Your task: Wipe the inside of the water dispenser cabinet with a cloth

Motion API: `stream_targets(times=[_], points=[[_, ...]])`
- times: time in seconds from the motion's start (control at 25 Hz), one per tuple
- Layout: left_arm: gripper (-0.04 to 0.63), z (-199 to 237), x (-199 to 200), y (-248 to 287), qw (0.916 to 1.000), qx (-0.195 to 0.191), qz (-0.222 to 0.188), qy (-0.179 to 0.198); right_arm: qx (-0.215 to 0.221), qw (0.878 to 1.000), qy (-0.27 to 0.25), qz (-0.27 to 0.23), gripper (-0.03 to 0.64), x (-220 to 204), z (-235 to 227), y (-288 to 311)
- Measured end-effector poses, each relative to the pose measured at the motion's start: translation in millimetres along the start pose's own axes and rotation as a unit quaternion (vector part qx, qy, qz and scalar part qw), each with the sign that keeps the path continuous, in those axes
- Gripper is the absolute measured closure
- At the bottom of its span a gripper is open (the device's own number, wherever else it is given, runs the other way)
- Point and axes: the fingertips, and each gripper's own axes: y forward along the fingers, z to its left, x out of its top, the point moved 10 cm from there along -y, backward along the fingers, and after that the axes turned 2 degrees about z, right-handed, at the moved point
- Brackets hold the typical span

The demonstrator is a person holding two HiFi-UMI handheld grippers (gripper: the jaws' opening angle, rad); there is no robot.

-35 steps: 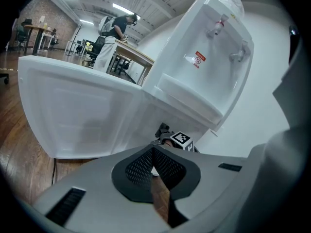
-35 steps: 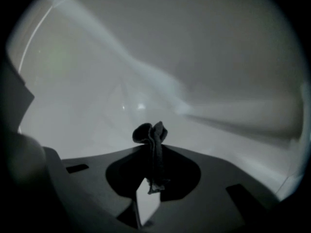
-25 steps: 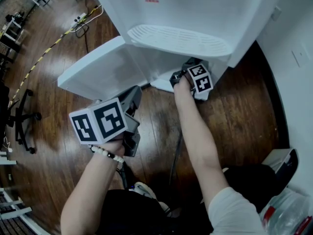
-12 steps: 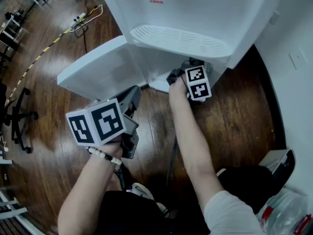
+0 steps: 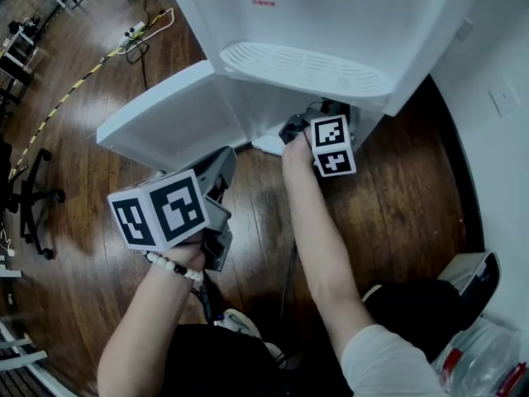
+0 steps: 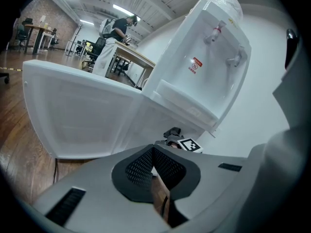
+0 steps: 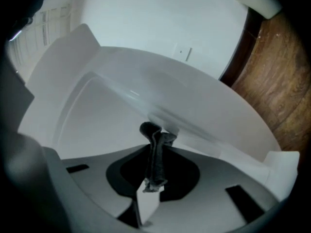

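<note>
Cloth [image 7: 152,130], pinched lengthwise in the right gripper [image 7: 155,148], points into the cabinet [image 7: 104,106] just ahead; the left gripper [image 6: 153,149] hangs outside, clenched on nothing.

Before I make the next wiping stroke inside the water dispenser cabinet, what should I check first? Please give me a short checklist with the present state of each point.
1. Cabinet door open: ok, it stands swung wide to the left.
2. Cloth gripped: ok, the right gripper is shut on it, and a fold sticks out past the fingers.
3. Cloth touching the cabinet wall: cannot tell.
4. Left gripper out of the way: ok, it is shut, empty and held back over the wooden floor.
5. Dirt left inside: cannot tell.
</note>
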Motion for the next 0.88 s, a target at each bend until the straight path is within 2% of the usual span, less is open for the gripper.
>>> stream_targets(times=[0.28,0.48,0.56,0.72,0.8,0.88], points=[[0.601,-1.5,-0.9,5.5,1.0,-0.001,0.006,0.001,-0.079,0.994,0.056,0.049,0.572,-32.9,-45.1,-10.4],[0.601,0.9,-1.0,3.7,1.0,0.002,0.005,-0.001,-0.168,0.981,0.073,0.068,0.572,-43.8,-91.8,-10.9],[0.601,1.0,-0.8,2.7,1.0,0.002,0.004,-0.002,-0.188,0.977,0.071,0.072,0.572,-44.9,-103.4,-11.9],[0.601,-1.2,-0.3,2.3,1.0,-0.001,0.004,0.0,-0.203,0.974,0.061,0.08,0.572,-47.7,-112.7,-17.7],[0.601,-2.3,-0.1,2.2,1.0,-0.003,0.004,0.001,-0.186,0.978,0.047,0.082,0.572,-44.7,-105.4,-22.9],[0.601,-3.4,0.6,2.3,1.0,-0.006,0.002,0.001,-0.149,0.985,0.034,0.078,0.572,-36.8,-87.0,-30.8]])
